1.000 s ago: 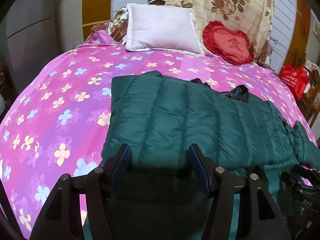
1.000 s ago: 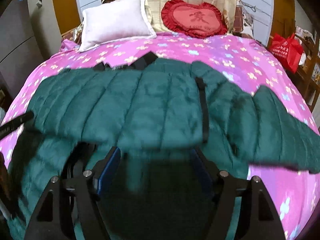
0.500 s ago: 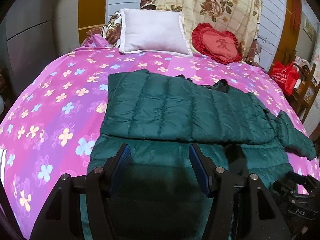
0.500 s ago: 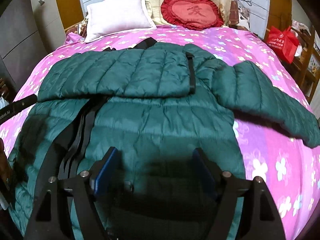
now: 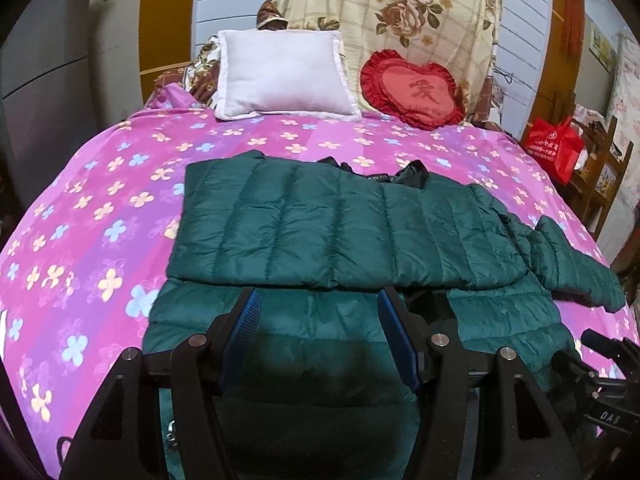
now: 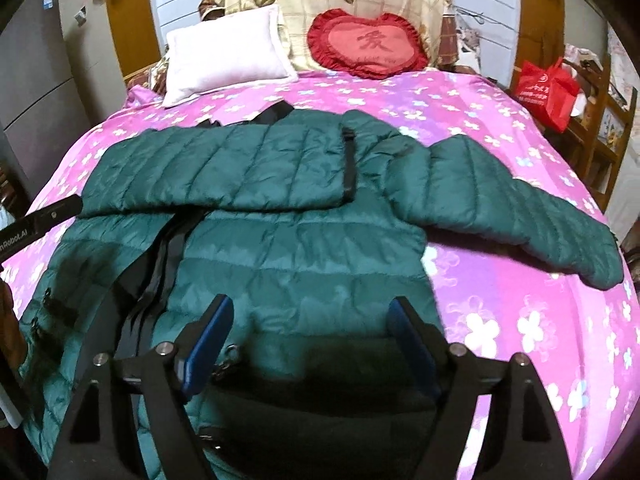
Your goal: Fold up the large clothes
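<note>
1. The bed (image 5: pixel 100 208), under its pink flowered cover, is carrying the whole job; a white pillow (image 5: pixel 280 74) and a red heart cushion (image 5: pixel 414 94) are sitting at the head end, well apart from the work.
2. The green puffer jacket (image 5: pixel 340 232) is lying across the middle of the bed with its far panel now folded back over the body, the folded edge running straight across both views. A second ago that panel was hanging close in front of both cameras; it is now resting flat, so I judge the first lengthwise fold to be laid.
3. One sleeve (image 6: pixel 520 208) is still sticking out flat on the cover to the right, unfolded. It is probably the next part to bring in.
4. The near half of the jacket, with its black zipper strip (image 6: pixel 156 264), is lying uncovered toward the person.
5. The left gripper (image 5: pixel 318 344) is hovering over the near hem with its jaws wide apart and nothing between them.
6. The right gripper (image 6: pixel 310 344) is likewise spread wide and empty, having pulled back from the fold line.
</note>
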`<state>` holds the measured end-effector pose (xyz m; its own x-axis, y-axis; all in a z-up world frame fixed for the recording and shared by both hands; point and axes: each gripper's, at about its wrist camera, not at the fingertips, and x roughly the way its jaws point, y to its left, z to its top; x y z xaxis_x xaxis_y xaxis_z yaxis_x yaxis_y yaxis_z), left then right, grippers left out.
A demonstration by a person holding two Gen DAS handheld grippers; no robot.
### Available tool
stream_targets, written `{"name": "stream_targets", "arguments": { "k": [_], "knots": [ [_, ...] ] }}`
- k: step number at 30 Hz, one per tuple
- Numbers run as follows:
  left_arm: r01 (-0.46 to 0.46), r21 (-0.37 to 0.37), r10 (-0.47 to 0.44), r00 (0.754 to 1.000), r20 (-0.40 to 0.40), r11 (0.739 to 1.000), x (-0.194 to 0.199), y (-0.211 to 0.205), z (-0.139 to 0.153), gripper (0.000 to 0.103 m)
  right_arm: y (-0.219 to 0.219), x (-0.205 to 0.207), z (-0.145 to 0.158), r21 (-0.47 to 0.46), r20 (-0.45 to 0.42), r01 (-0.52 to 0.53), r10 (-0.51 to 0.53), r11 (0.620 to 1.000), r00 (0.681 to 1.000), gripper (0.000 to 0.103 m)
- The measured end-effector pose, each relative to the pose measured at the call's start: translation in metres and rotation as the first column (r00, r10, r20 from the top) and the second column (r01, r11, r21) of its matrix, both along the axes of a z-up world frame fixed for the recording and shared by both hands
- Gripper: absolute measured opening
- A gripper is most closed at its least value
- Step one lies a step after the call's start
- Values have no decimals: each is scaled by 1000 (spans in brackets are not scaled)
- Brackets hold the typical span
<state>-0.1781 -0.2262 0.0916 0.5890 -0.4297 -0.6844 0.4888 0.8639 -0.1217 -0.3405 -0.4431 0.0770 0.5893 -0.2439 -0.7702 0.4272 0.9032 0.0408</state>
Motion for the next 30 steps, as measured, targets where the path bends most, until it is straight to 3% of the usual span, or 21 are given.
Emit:
{"name": "stream_targets", "arguments": {
  "k": [23, 30],
  "knots": [
    [14, 33, -12, 998, -68, 999, 13, -14, -27, 42, -26, 16, -6, -7, -18, 20, -20, 1000, 1000, 84],
    [78, -57, -82, 993, -84, 995, 8, -15, -22, 42, -37, 13, -6, -11, -15, 43, -43, 999, 999, 84]
  ]
}}
